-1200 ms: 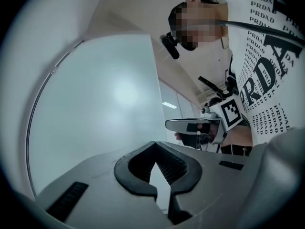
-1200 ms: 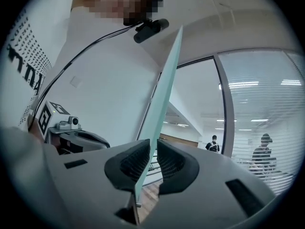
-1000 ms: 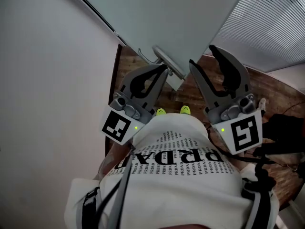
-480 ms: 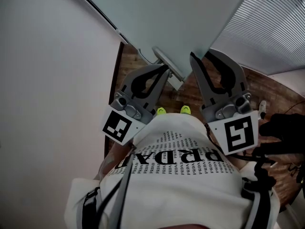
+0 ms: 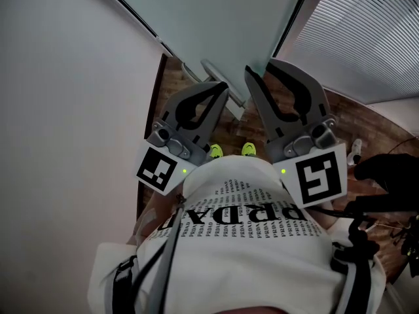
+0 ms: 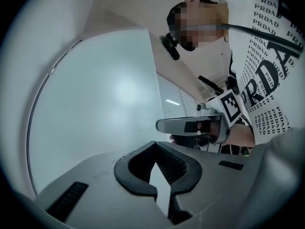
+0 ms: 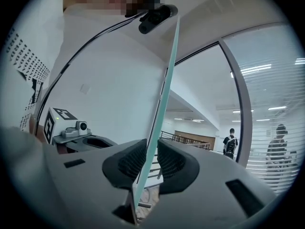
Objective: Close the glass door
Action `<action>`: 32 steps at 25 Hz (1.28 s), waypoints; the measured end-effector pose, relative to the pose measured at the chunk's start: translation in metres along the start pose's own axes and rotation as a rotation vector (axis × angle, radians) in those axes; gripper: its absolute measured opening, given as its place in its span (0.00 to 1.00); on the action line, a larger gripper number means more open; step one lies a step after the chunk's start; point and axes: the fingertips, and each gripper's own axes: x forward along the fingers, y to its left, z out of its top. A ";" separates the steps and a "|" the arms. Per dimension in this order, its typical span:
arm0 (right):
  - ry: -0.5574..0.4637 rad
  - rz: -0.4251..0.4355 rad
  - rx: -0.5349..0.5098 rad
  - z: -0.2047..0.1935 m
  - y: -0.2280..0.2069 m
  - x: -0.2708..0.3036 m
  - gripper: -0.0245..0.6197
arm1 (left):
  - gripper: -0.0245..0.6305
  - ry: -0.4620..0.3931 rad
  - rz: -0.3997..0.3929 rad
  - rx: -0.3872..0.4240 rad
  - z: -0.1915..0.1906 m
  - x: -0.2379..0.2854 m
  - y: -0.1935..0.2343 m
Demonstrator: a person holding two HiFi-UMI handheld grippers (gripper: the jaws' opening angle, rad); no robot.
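Only right gripper view shows right hand-held gripper clamping glass door edge — left hand-held gripper clenched, empty.

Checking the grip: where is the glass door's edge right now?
In the right gripper view the glass door's edge runs up the middle, between the right gripper's jaws.

Brown wood-plank floor carries the person's two yellow-green shoes, set side by side, and a black item at right, its type not determinable.
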 end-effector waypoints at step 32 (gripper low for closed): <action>0.078 -0.061 -0.082 -0.028 -0.003 0.008 0.13 | 0.04 -0.065 -0.014 0.059 -0.014 0.006 -0.005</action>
